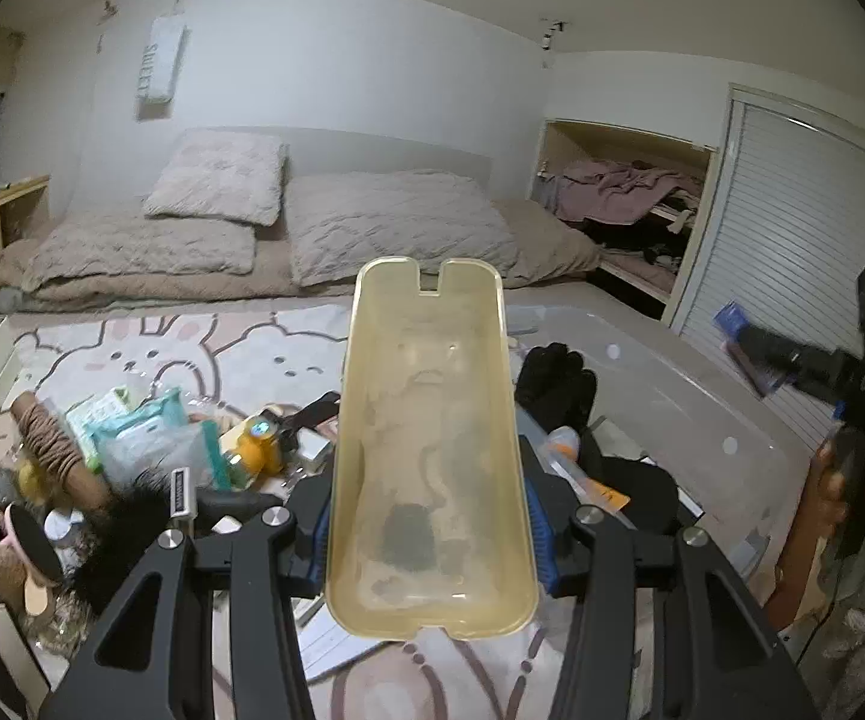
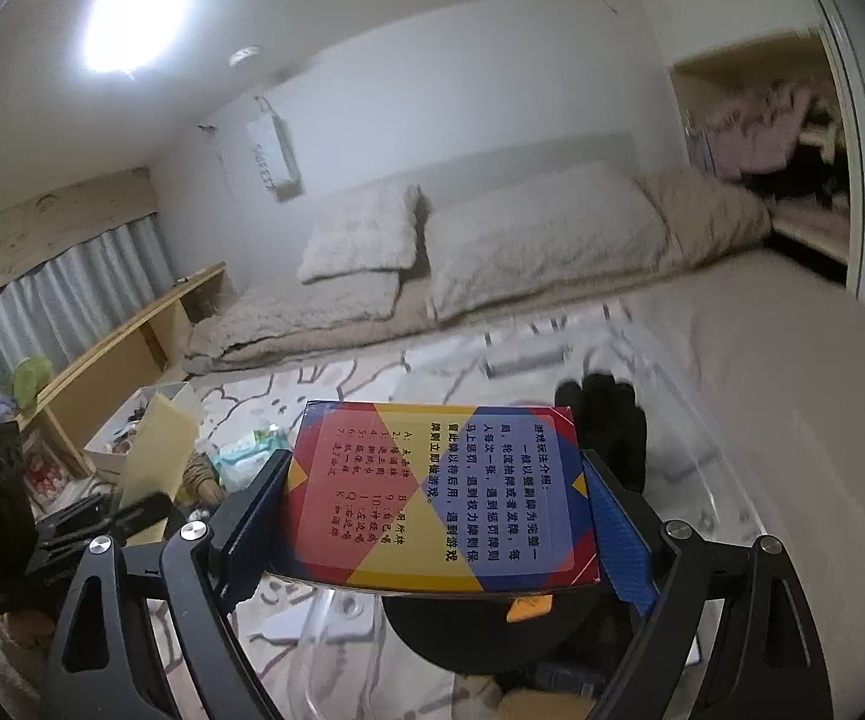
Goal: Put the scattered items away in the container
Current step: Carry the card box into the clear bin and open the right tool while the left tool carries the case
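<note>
the left tool (image 1: 432,516) is clenched on a yellowed translucent plastic phone case (image 1: 429,450), and the right tool (image 2: 438,516) grips a colourful cardboard card box (image 2: 441,492); both are held above the clear plastic storage container (image 1: 672,384).

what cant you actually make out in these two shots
- Right wrist view: the clear bin and the far wardrobe are smeared by motion blur.
- Right wrist view: the card box hides what lies under it.
- Left wrist view: the yellowed phone case covers the pile behind it.
</note>
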Demonstrator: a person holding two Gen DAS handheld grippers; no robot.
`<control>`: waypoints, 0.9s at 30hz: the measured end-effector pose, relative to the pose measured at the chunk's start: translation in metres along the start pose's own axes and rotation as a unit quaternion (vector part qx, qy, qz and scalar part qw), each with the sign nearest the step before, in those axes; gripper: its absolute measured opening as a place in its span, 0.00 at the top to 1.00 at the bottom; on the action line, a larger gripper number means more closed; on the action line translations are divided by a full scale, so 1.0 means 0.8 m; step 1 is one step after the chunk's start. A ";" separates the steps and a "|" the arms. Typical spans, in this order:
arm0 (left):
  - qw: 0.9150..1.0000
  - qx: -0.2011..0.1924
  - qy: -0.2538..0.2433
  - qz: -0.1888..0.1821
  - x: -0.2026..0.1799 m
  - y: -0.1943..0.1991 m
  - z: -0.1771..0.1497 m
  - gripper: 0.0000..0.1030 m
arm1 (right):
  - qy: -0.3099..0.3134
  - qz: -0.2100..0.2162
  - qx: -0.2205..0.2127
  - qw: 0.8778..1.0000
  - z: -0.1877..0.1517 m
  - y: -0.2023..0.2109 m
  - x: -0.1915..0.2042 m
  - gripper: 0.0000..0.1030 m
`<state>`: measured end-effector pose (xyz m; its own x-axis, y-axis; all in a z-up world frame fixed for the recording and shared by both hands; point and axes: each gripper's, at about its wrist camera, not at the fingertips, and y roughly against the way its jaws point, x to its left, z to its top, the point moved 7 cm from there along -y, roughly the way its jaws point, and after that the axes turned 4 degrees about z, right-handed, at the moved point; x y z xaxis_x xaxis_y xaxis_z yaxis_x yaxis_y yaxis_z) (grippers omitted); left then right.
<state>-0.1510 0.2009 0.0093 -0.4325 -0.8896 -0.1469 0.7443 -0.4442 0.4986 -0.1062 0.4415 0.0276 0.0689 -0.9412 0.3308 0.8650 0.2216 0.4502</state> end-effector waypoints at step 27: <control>0.997 0.023 -0.046 -0.056 -0.102 -0.022 -0.005 0.52 | -0.037 -0.107 0.166 0.980 -0.082 -0.016 -0.074 0.00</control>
<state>-0.1266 0.2806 0.0093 -0.5580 -0.8203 -0.1258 0.6659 -0.5330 0.5220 -0.0888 0.4776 -0.0525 -0.1431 -0.9571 0.2521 0.6455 0.1028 0.7568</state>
